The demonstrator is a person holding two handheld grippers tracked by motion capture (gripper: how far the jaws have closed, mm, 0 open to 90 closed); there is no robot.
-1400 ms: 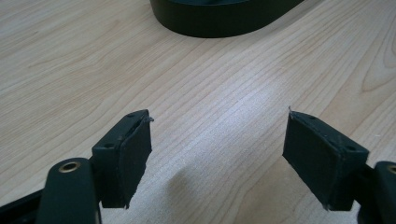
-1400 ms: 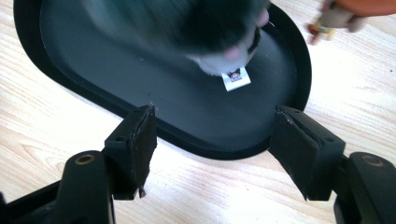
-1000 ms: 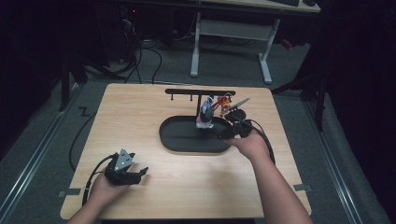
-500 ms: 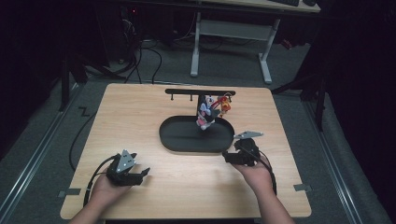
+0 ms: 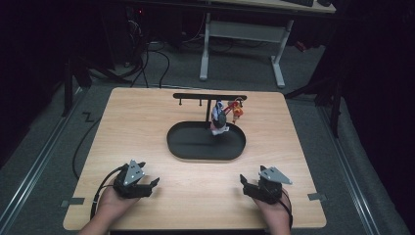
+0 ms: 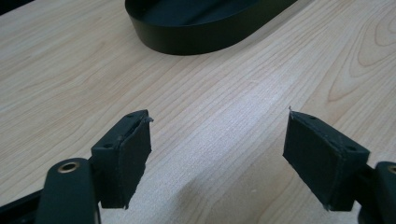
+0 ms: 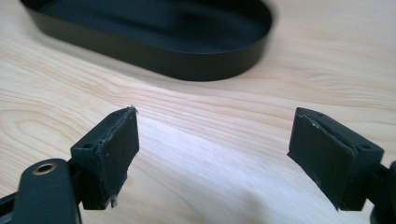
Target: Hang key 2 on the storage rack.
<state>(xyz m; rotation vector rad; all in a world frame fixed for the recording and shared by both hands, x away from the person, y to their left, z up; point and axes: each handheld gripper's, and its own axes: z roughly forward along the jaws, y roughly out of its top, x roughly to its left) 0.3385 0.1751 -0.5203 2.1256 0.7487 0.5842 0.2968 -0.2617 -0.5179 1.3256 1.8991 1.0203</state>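
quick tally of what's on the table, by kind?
Black oval tray: 1
Black hanger stand rising from the tray: 1
Small trinkets hanging on the stand: at least 2, too small to count for sure
Handheld grippers, left gripper and right gripper: 2, jaws open, nothing between them
Total: at least 6

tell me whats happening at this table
A person holds a gripper in each hand, both low near the table's front edge. The left gripper and right gripper are open and empty; the right one's jaws have just been opening. Small colourful trinkets hang on a black stand over an oval black tray.
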